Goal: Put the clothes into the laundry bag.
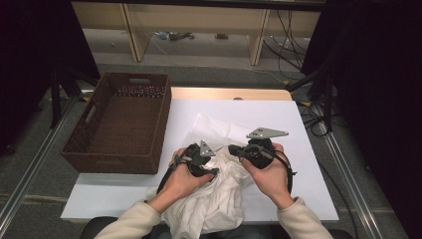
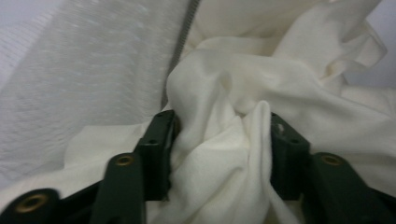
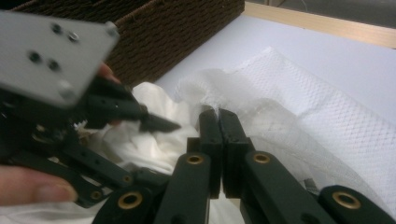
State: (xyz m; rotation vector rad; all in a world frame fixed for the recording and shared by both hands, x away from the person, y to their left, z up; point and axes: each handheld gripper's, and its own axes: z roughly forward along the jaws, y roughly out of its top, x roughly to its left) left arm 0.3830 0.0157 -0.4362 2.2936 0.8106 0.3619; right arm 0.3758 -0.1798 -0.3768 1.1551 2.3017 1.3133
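Note:
A cream cloth (image 1: 214,199) lies bunched at the table's near edge, partly on a white mesh bag (image 1: 214,127) with a grey zipper (image 2: 180,51). My left gripper (image 1: 211,169) reaches into the heap. In the left gripper view its jaws (image 2: 222,135) press from both sides on a thick fold of the cream cloth (image 2: 233,93), with the mesh bag (image 2: 84,70) behind. My right gripper (image 1: 233,149) sits just to the right, its jaws (image 3: 218,116) together, and thin mesh (image 3: 303,116) appears pinched at their tips. The left gripper (image 3: 154,123) shows beside them.
A brown wicker basket (image 1: 119,162), deep and with nothing in it, stands at the table's left, its wall (image 3: 177,32) close behind the left hand. The white table top (image 1: 278,114) stretches away to the right and back, ending in a wooden strip.

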